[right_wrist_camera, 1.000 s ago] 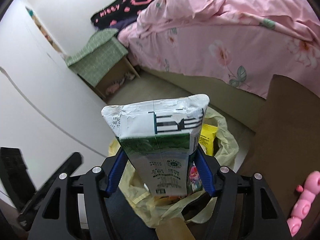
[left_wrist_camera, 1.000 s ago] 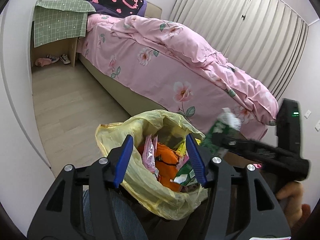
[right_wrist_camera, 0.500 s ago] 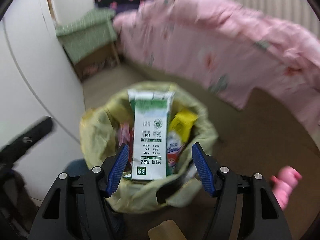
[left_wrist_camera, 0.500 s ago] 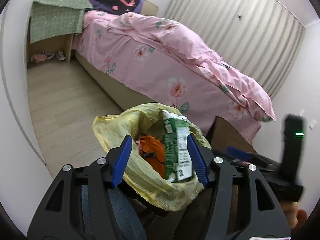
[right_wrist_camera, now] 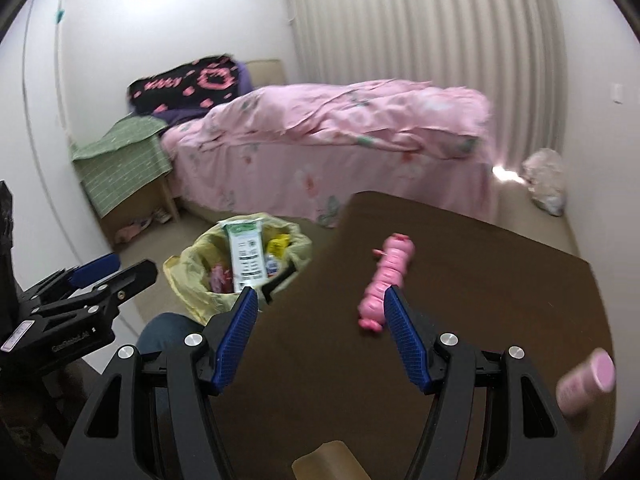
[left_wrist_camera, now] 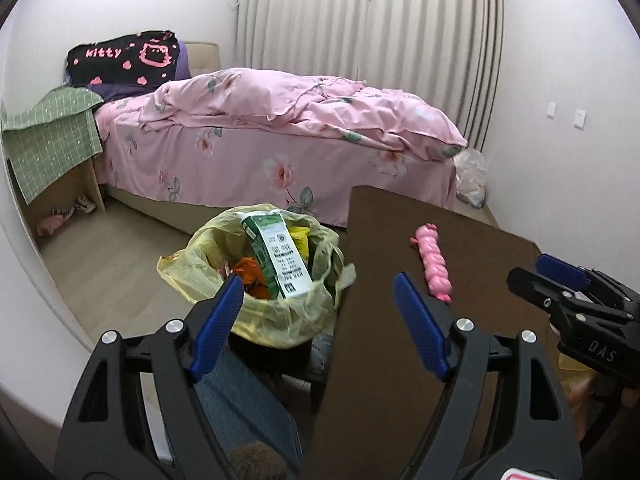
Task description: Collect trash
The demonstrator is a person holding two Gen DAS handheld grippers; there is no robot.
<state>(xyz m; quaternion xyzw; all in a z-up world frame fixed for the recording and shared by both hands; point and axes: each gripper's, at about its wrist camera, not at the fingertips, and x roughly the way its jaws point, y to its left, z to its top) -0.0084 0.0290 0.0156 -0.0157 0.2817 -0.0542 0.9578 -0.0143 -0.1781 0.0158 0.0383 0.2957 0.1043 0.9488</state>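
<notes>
A yellow trash bag [left_wrist_camera: 276,320] stands on the floor beside the brown table [left_wrist_camera: 384,240]. A green and white milk carton [left_wrist_camera: 276,256] sticks up out of it among wrappers. My left gripper [left_wrist_camera: 316,284] hovers over the table's left edge, its jaws opening with nothing between them. My right gripper [right_wrist_camera: 320,294] is open and empty above the table [right_wrist_camera: 480,280]. A pink segmented toy [right_wrist_camera: 386,280] lies just past its right fingertip. In the right wrist view the bag [right_wrist_camera: 200,276] and carton [right_wrist_camera: 244,256] are off to the left.
A pink bottle [right_wrist_camera: 584,384] lies on the table at the right. A bed with a pink floral cover [left_wrist_camera: 280,140] fills the back, and a green-cloth nightstand [left_wrist_camera: 48,136] stands at the left. A white plastic bag [left_wrist_camera: 472,176] sits by the curtain. A jeans-clad knee [left_wrist_camera: 240,408] is below.
The right gripper let the milk carton go into the yellow bag and opened. Both grippers swung right, away from the bag and over the table. The left jaws widened.
</notes>
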